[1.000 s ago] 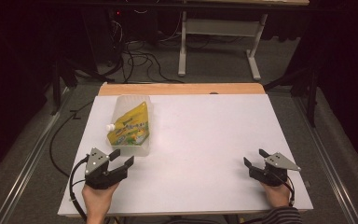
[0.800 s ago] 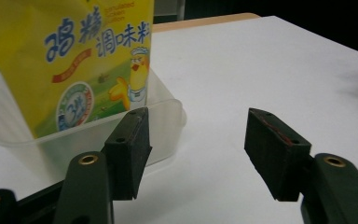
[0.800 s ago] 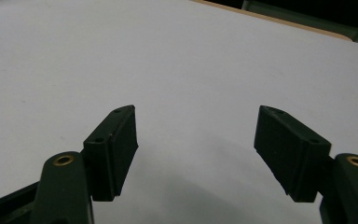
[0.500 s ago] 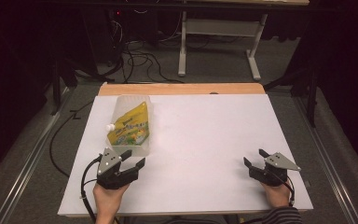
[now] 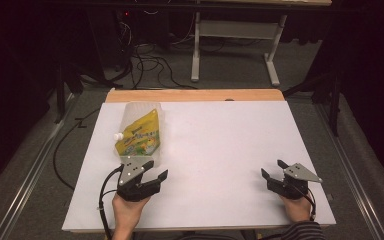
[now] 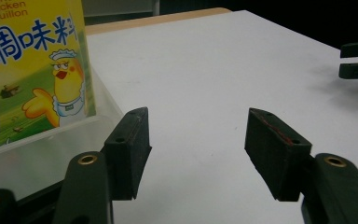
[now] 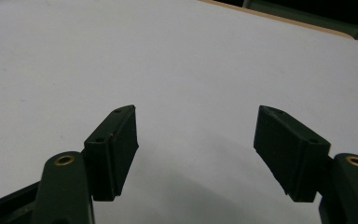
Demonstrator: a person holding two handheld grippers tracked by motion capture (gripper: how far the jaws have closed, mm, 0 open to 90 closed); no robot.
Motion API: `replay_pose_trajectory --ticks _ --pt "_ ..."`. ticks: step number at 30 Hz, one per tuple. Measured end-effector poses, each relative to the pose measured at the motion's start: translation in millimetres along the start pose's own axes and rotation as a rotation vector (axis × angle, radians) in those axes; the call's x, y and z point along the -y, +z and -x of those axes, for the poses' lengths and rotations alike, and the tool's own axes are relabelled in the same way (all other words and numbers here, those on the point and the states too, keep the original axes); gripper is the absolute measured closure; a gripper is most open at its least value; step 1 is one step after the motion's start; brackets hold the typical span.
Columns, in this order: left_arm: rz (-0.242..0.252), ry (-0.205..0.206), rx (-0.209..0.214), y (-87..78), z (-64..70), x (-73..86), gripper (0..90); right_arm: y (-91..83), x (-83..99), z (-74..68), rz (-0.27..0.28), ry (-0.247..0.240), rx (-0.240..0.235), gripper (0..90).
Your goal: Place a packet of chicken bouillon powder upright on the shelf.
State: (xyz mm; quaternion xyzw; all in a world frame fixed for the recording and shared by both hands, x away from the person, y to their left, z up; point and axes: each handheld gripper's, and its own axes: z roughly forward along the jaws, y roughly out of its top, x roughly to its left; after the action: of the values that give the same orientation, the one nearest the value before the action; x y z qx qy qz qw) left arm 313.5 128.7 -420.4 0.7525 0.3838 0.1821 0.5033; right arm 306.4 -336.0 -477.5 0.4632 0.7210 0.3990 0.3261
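High view — glossy yellow pouch [image 5: 139, 136] on matte white table [image 5: 220, 150] — left tongs [image 5: 152, 171], right tongs [image 5: 272, 170], both agape.

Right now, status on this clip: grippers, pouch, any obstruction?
Left gripper open, just short of the yellow seasoning pouch. Right gripper open, resting near the table's right edge. Pouch lying flat, untouched. Nothing between.

A yellow plastic spouted refill pouch [image 5: 139, 135] is laid left of centre on the white rectangular table [image 5: 220, 150], just above the left gripper [image 5: 152, 172]; the right gripper [image 5: 272, 170] is held at lower right.
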Motion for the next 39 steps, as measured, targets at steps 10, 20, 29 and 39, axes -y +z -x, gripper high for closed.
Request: replay_pose_trajectory --ticks 10,20,29,39 --pt "-0.008 0.024 0.028 15.0 9.4 -2.7 40.6 -0.4 0.0 0.1 0.001 0.006 0.004 30.9" --pt "-0.023 0.049 0.047 36.4 21.9 -3.6 40.6 -0.2 -0.1 0.8 -0.001 0.005 0.000 30.9" --pt "-0.024 0.060 0.051 48.9 28.6 -5.3 40.6 -0.4 0.1 1.1 0.006 0.006 0.000 30.9" --pt "-0.021 0.059 0.042 62.1 30.1 -3.7 40.7 -0.5 0.1 1.0 0.006 0.008 -0.001 30.9"
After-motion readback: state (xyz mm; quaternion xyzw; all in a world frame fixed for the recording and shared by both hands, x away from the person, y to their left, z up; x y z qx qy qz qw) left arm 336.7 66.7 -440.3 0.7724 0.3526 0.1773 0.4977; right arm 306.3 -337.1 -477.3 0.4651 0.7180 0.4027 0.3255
